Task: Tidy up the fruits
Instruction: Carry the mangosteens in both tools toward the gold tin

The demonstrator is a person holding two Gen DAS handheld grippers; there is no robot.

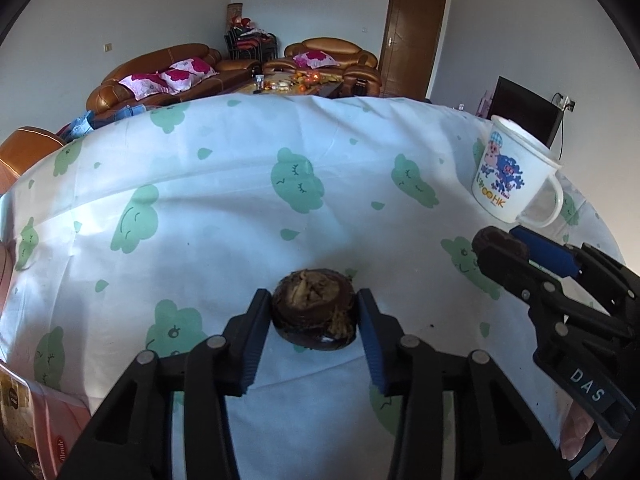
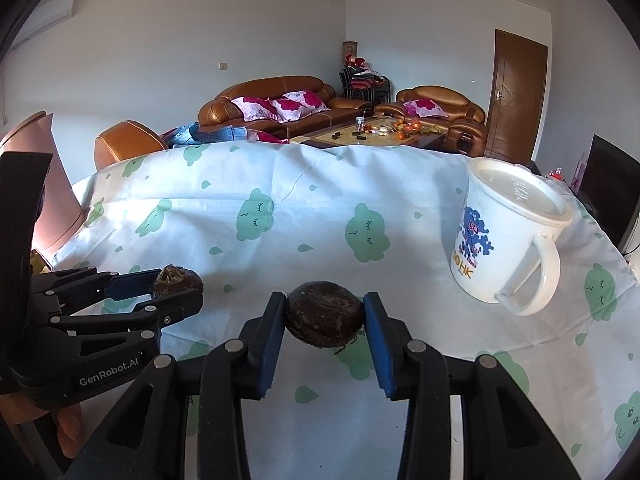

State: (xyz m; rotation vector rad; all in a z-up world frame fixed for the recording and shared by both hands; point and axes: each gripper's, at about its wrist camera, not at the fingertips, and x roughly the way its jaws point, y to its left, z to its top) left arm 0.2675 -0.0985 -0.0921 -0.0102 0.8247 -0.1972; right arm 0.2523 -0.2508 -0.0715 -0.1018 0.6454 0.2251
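**Both grippers loaded, mug lidded**

Your left gripper (image 1: 315,312) is clamped on a dark, rough-skinned fruit (image 1: 314,314), pads touching both its sides; it looks lifted just above the tablecloth (image 1: 224,208), though contact underneath is hard to judge. Your right gripper (image 2: 325,320) is clenched on a second dark fruit (image 2: 325,319), also pinched at its widest part. The white mug (image 2: 508,240) stands ahead to the right, near the cloth's edge, and it appears covered by a lid.

If the mug is your target, that lid would block the drop, and with both grippers full you cannot lift it. The flaky skin may slip or crumble under the pads. A nudge could tip the mug.
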